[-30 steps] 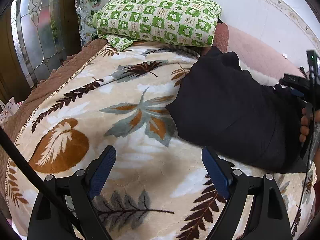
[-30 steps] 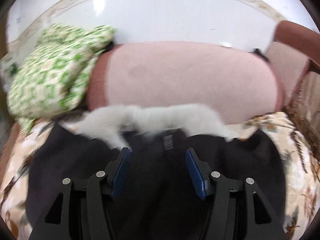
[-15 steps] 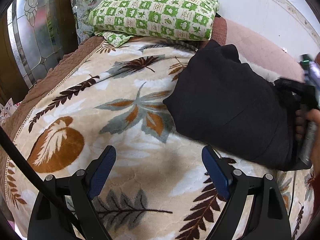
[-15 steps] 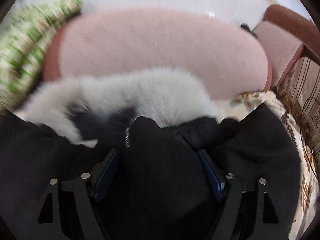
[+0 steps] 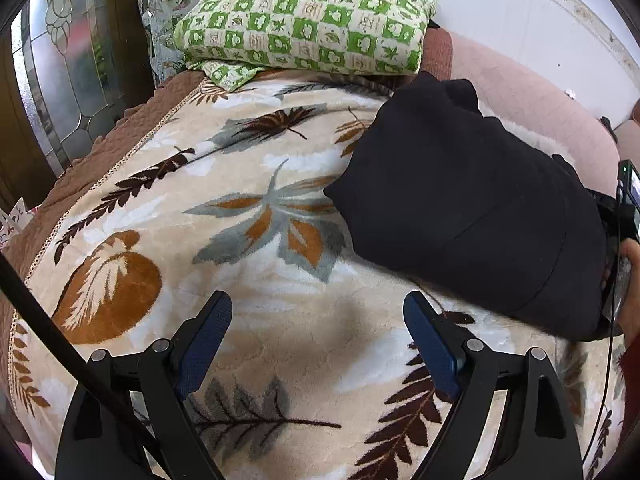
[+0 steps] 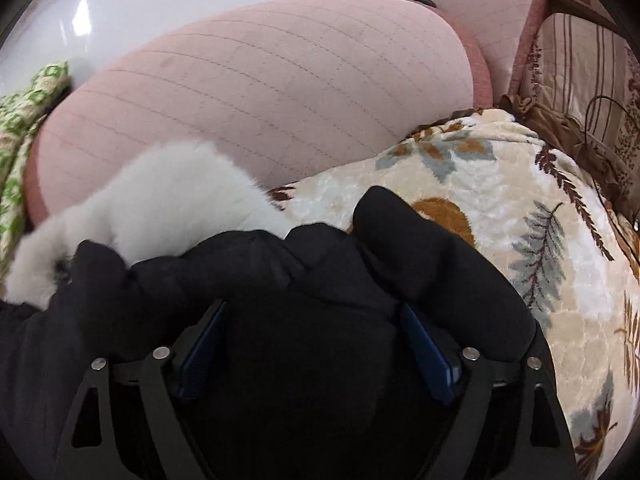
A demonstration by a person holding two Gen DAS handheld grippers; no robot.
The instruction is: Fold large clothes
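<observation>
A black padded coat [image 5: 460,208] lies folded on the leaf-patterned blanket [image 5: 240,160], right of centre in the left wrist view. My left gripper [image 5: 318,320] hovers open above bare blanket just left of the coat, with nothing between its fingers. In the right wrist view my right gripper [image 6: 312,320] rests low on the coat [image 6: 320,272]. Its jaws are opening, and puffy black fabric bulges between them without being pinched. The coat's white fur trim [image 6: 160,200] sticks out at the far left edge. The hand [image 5: 630,256] holding the right gripper shows at the coat's right end.
A green checked pillow [image 5: 312,20] lies at the head of the bed, and a pink bolster [image 6: 260,80] runs along the white wall behind the coat. A glass-panelled door [image 5: 60,80] stands to the left. A striped cushion [image 6: 580,64] sits at the far right.
My right gripper has moved right and down onto the coat, and its jaws have spread wider. The fur trim now lies further left in its view. The left gripper has stayed put.
</observation>
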